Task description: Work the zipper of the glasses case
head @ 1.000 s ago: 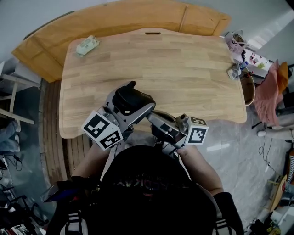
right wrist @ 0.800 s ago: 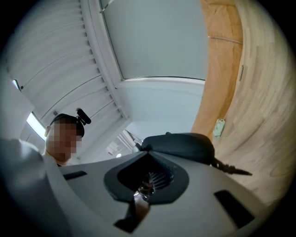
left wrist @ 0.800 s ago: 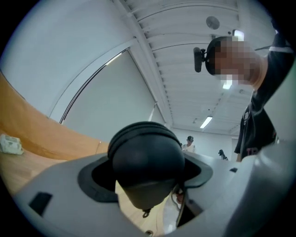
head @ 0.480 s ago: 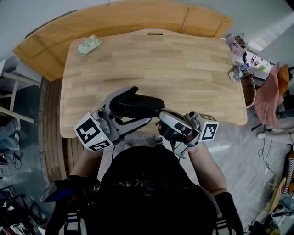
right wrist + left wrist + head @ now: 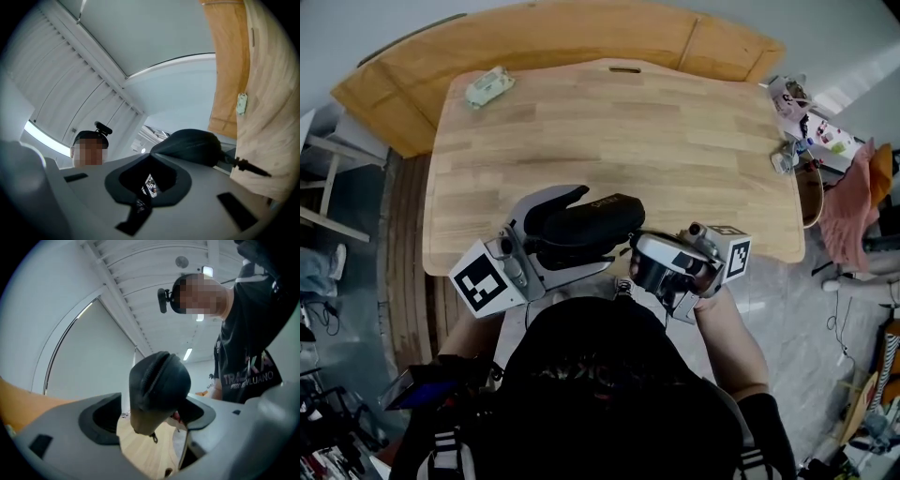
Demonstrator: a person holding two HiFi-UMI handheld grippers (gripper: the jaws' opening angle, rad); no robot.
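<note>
Sitting clamped in left claw: glasses case

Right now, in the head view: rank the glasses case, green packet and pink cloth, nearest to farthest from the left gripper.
1. glasses case, between the left gripper's jaws.
2. green packet, far left corner of the table.
3. pink cloth, beyond the table's right edge.

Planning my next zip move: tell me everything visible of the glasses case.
The glasses case is a black, oblong, fabric-looking case with a zipper track over its rounded end. The left gripper clamps it, lifted off the table, lying crosswise over the near edge. A small pull tab dangles beneath. The shut right gripper sits at its right end; contact unclear.
</note>
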